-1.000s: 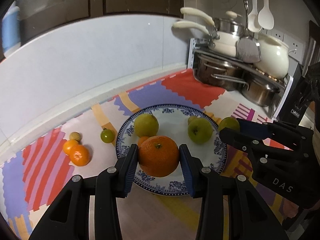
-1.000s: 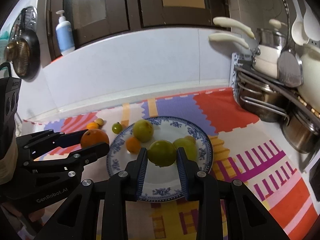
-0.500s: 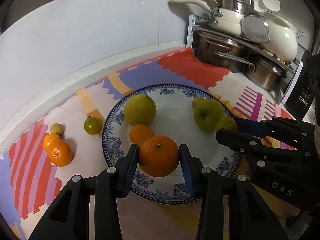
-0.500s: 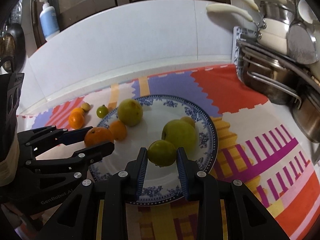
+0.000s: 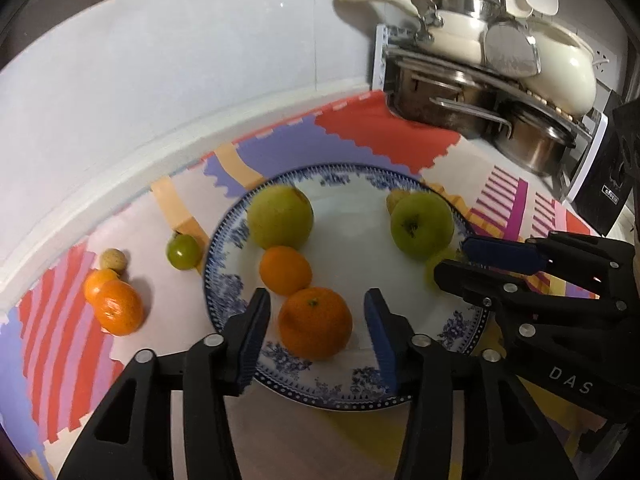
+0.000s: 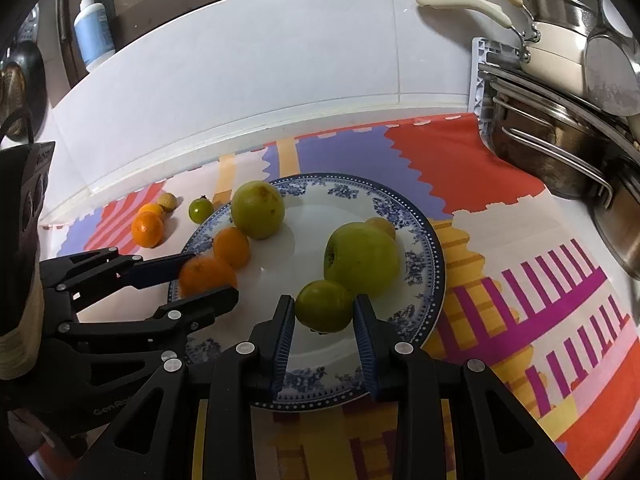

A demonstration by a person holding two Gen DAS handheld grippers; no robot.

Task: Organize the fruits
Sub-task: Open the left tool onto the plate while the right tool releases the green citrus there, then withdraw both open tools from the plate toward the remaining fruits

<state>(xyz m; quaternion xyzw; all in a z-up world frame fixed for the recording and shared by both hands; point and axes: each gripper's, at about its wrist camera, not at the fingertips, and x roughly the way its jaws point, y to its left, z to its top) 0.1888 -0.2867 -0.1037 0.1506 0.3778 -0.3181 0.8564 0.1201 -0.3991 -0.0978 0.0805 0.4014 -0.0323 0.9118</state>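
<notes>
The left gripper [image 5: 316,336] has just been opening its jaws: the large orange [image 5: 315,322] sits on the plate [image 5: 340,394] between the blue pads, with a gap on each side, so nothing is clamped. The orange rests near the plate's lower rim in the left wrist view, just below a smaller orange [image 5: 285,269] that it appears to touch.

The right gripper [image 6: 324,322] has its pads pressed against both sides of a small green fruit [image 6: 325,306], low over the plate's near part in the right wrist view. That fruit touches the large green apple [image 6: 362,259] behind it.

A yellow-green fruit [image 6: 258,210] stands at the plate's upper left edge. The white centre of the plate is bare, the widest free patch on it.

Off the plate, at the left of the left wrist view, a small green fruit [image 5: 183,251] lies just beside the rim on the mat [image 5: 384,136]; two oranges [image 5: 118,306] and a small tan fruit [image 5: 113,259] lie farther left, well apart from it. Pots [image 5: 440,96] crowd the upper right corner, past the mat's edge.
</notes>
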